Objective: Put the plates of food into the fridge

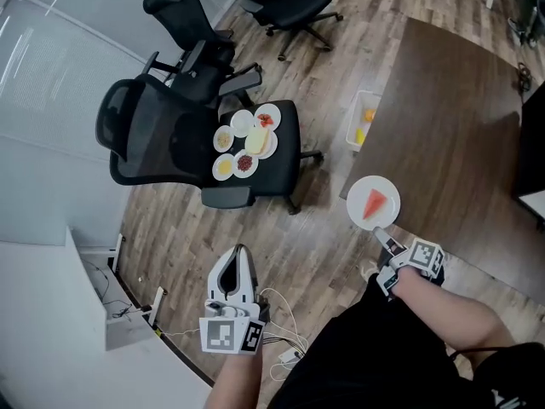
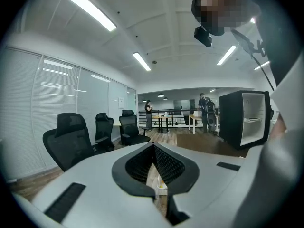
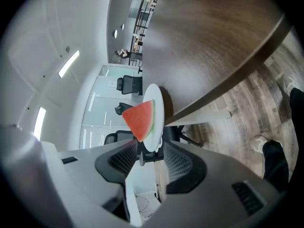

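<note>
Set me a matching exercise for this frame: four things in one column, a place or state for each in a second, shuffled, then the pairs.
Things
1. watermelon plate
2. food plates
3. white bin
4. left gripper

Place or state
A. on the black chair seat
B. holds nothing
C. gripped at its rim by the right gripper
D. on the floor beside the table

Pairs: 1-C, 2-A, 3-D, 4-B
</note>
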Tool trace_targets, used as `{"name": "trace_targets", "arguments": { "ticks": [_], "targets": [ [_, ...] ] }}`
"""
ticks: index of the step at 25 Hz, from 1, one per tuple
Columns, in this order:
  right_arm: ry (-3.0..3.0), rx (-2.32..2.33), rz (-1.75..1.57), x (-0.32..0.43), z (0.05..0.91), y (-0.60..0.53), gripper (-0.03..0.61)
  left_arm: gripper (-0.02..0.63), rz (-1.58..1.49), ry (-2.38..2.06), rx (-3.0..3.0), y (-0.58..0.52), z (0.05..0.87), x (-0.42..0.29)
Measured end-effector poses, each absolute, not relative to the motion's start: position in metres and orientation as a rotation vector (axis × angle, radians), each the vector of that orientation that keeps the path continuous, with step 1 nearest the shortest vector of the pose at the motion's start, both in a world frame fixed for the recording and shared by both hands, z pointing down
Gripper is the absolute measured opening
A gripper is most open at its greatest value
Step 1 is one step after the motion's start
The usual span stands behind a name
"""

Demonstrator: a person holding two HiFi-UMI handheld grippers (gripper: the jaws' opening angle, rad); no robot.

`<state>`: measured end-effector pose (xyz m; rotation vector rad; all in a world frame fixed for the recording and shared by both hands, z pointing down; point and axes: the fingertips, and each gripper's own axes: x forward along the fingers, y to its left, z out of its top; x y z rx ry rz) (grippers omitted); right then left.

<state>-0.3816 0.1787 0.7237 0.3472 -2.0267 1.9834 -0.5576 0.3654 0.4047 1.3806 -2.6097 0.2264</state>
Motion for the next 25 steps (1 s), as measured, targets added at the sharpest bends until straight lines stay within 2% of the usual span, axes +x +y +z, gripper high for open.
{"name": "trace_targets", "arguments": {
  "ticks": [4, 8, 10, 25],
  "targets": [
    [-2.044, 0.404, 2.017, -0.393, 0.734, 0.169, 0.180, 0.006, 0.246, -2.613, 1.341, 0.375, 0.410, -0.563],
    [-2.071, 0.404, 2.004, -0.400, 0.742, 0.164, 0.073, 0.006, 0.264, -2.606, 1.304, 0.385, 0.417, -0.562],
    [-2.087, 0.394, 1.990, -0.401, 0.745, 0.163, 0.039, 0.006, 0.275, -2.593, 1.299, 0.388, 0.422, -0.558],
    [-2.131, 0.284, 2.096, -0.390, 0.729, 0.155, 0.018, 0.006, 0.303, -2.529, 1.421, 0.346, 0.429, -0.540]
  ]
}}
